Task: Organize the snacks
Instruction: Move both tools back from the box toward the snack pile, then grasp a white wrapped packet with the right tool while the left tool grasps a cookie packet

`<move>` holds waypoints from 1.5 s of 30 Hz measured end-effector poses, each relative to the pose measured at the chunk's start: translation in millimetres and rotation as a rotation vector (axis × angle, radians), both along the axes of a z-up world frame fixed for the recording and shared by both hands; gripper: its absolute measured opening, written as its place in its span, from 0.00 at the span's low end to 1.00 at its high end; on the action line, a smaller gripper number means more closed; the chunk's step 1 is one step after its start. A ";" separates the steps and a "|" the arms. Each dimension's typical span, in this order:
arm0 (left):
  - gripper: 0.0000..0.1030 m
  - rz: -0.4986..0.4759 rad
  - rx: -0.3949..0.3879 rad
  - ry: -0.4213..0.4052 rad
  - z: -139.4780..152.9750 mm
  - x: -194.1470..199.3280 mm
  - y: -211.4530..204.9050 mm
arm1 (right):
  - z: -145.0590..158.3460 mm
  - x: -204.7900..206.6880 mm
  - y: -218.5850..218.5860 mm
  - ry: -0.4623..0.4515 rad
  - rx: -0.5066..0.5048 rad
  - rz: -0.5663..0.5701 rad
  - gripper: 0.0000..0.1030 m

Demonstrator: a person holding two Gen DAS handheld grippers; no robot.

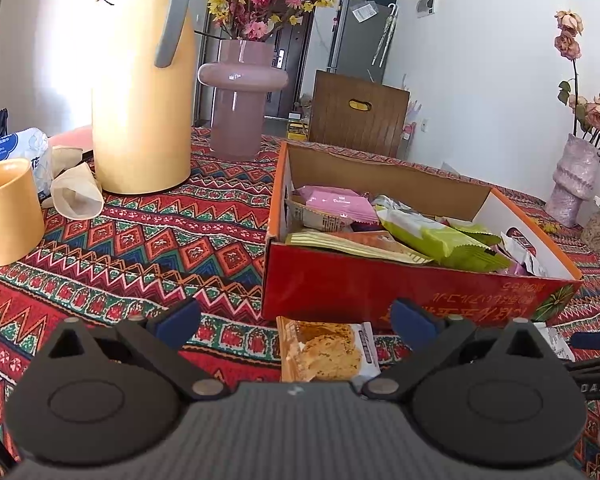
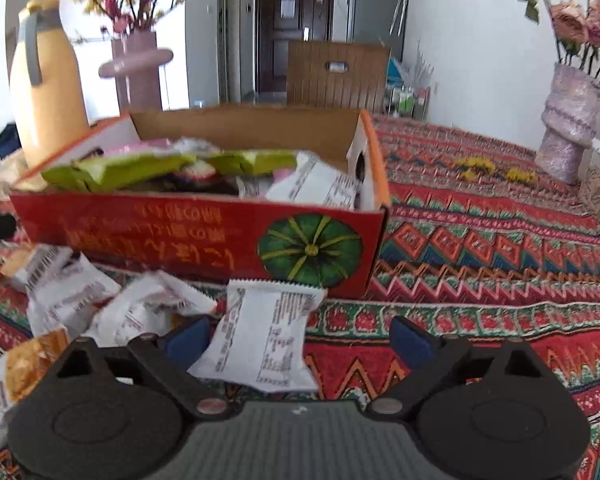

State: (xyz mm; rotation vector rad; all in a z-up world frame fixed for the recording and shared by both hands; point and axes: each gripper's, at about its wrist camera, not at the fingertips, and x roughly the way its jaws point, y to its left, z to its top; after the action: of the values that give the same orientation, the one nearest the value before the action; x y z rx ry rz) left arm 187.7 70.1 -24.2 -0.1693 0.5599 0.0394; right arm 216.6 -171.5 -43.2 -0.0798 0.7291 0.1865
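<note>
Snacks sit in two groups: most are already piled in the red cardboard box [image 1: 400, 288], green packets [image 1: 440, 240] and pink packets [image 1: 336, 202] filling it close to the rim, while several wrapped packets lie loose on the patterned surface [image 1: 140, 248] just in front of the box's near wall.

Left tool [image 1: 296, 318]: jaws apart, empty. An orange biscuit packet [image 1: 324, 350] lies flat between them at 6 o'clock of the box, face up. Judged: the spread jaws bracket the packet for a pinch across its width.

Right tool [image 2: 300, 330]: jaws apart, empty. A white packet [image 2: 264, 336] lies printed side up, leaning toward the left finger; whether it touches the pad cannot be told. More white packets [image 2: 112, 304] are heaped at 9 o'clock of it, one orange-fronted at 8 o'clock.

Box opening faces up with its long wall toward both tools, so, judged, a short lift over the near wall suffices.

Yellow thermos [image 1: 140, 92] and pink vase [image 1: 240, 96] stand at 10–11 o'clock, well apart from the work.
</note>
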 end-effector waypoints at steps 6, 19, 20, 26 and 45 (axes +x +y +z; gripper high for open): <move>1.00 0.005 -0.007 0.003 -0.8 0.0 0.9 | -5.5 8.9 -2.9 0.025 0.034 -0.002 1.00; 1.00 0.007 -0.008 0.007 -1.0 -0.1 1.9 | -5.3 10.9 -1.9 0.012 0.041 0.012 0.95; 1.00 0.007 -0.008 0.007 -1.1 -0.2 2.1 | -3.6 9.6 -2.2 0.003 0.044 0.014 0.84; 1.00 0.014 -0.009 0.009 -1.4 0.2 2.9 | 1.8 2.1 -8.0 -0.039 0.087 0.024 0.42; 1.00 0.065 0.061 0.066 8.8 9.4 -5.2 | 15.2 -26.1 -35.6 -0.231 0.196 -0.044 0.41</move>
State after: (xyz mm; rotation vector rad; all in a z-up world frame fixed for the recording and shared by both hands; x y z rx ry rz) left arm 197.1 64.8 -15.4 -0.1273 0.6178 0.1257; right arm 190.5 -207.1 -28.0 0.1005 0.4792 0.2021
